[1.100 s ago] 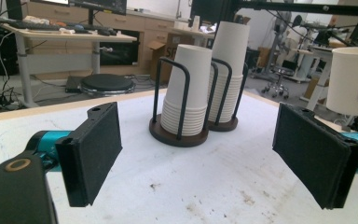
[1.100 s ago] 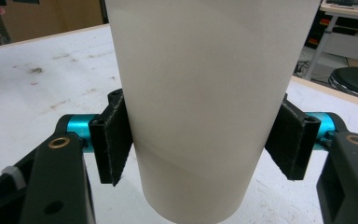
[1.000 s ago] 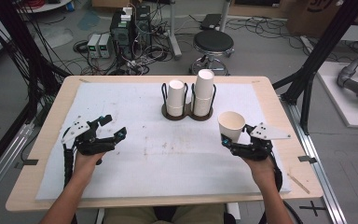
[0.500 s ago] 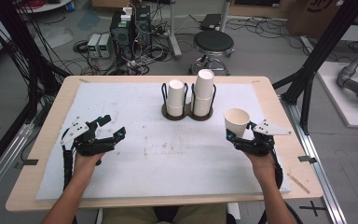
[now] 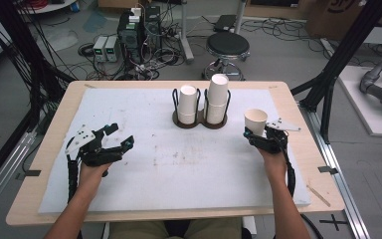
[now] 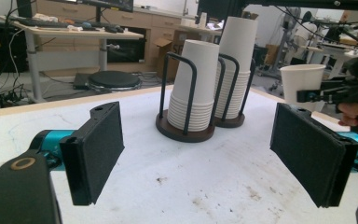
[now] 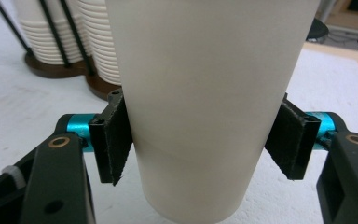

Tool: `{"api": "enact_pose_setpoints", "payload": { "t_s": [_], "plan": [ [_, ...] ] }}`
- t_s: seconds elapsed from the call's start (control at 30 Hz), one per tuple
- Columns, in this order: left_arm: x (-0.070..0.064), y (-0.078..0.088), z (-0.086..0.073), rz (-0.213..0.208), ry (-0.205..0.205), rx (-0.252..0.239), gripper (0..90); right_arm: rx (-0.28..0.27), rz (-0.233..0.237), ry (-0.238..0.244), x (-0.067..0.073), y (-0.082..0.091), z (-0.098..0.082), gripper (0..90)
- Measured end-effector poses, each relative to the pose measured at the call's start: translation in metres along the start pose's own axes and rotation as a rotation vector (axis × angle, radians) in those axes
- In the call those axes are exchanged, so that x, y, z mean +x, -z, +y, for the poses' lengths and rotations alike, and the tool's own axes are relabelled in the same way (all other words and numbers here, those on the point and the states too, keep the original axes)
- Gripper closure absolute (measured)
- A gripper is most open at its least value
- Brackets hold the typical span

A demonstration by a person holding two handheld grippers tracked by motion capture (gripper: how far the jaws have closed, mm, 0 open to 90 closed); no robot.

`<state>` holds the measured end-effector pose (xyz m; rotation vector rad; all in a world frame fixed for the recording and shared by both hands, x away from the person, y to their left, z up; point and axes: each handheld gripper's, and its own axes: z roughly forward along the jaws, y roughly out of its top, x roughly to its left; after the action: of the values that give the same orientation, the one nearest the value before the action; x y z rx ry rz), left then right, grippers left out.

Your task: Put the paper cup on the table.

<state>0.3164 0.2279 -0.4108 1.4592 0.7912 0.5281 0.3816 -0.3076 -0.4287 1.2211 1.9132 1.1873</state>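
My right gripper (image 5: 256, 134) is shut on a single white paper cup (image 5: 255, 119), upright and just above the white mat at the right. In the right gripper view the pads (image 7: 114, 135) press both sides of the cup (image 7: 205, 70). Two stacks of white cups (image 5: 187, 103) (image 5: 217, 97) stand in a black wire holder (image 5: 199, 122) at the table's middle back. At the left, my left gripper (image 5: 122, 135) hovers over the mat; its jaws have just been closing a little but stand open with nothing between them (image 6: 200, 154), pointing at the holder (image 6: 186, 133).
A white mat (image 5: 179, 169) covers most of the wooden table (image 5: 40, 164). A stool (image 5: 227, 46), cables and electronics lie on the floor behind it. Black frame posts (image 5: 335, 64) rise at both sides.
My right gripper has carried the cup a little to the right and away from the person. The left hand has stayed where it was.
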Motion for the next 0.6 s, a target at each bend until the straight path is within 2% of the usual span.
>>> {"api": "enact_pose_setpoints", "payload": {
  "t_s": [0.07,0.33,0.43,0.6],
  "plan": [
    [0.0,0.0,0.0,-0.004,-0.003,0.004,17.0,0.011,-0.007,-0.028,-0.002,-0.007,-0.003,32.0],
    [-0.001,-0.001,-0.001,-0.003,-0.003,0.013,17.2,0.062,-0.01,-0.032,-0.002,-0.017,-0.008,31.7],
    [-0.001,-0.002,-0.001,-0.007,0.0,0.012,17.5,0.099,-0.007,-0.042,-0.004,-0.021,-0.011,31.6],
    [-0.002,-0.002,-0.002,-0.009,0.007,0.014,17.7,0.104,-0.003,-0.044,-0.005,-0.02,-0.012,31.5]
  ]
}}
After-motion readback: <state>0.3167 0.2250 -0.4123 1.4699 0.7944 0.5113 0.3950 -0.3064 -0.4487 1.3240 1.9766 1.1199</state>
